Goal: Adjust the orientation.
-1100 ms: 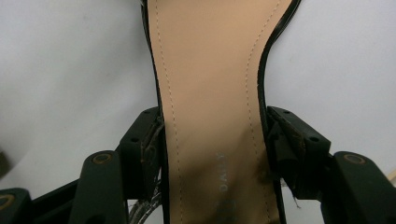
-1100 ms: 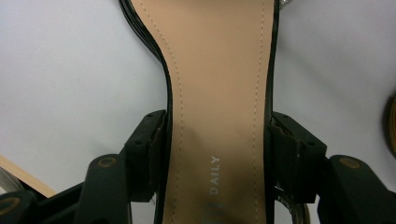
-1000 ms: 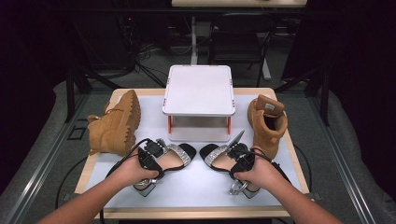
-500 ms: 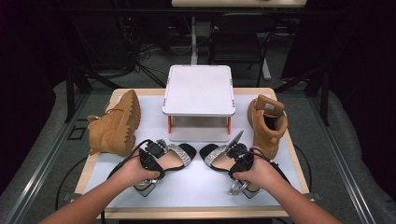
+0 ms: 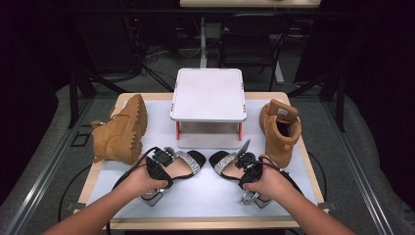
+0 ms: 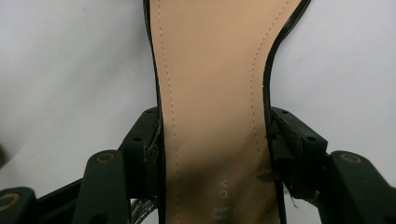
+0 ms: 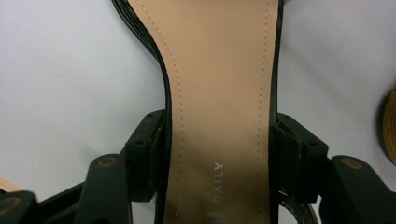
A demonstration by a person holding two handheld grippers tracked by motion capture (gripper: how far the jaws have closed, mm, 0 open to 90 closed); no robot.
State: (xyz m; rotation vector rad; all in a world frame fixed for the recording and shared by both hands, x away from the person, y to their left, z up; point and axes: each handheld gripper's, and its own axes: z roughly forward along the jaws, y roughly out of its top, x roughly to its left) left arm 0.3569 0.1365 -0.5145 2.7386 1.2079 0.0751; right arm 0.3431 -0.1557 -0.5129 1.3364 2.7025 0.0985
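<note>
Two sandals are lying side by side on the white table [image 5: 205, 205], in front of a white stand [image 5: 209, 94]. At far left, a tan boot [image 5: 120, 129] is lying on its side. The left gripper [image 5: 159, 164] is clamping the left sandal [image 5: 178, 164] across its insole, both pads pressing its edges. The right gripper [image 5: 250, 169] is gripping the right sandal [image 5: 227, 164] the same way. At far right, a second boot [image 5: 280, 129] is standing upright, just beside it.

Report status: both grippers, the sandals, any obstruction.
Left gripper clamped on left sandal. Right gripper clamped on right sandal. Both on the table. White stand ahead, boots flanking.
</note>
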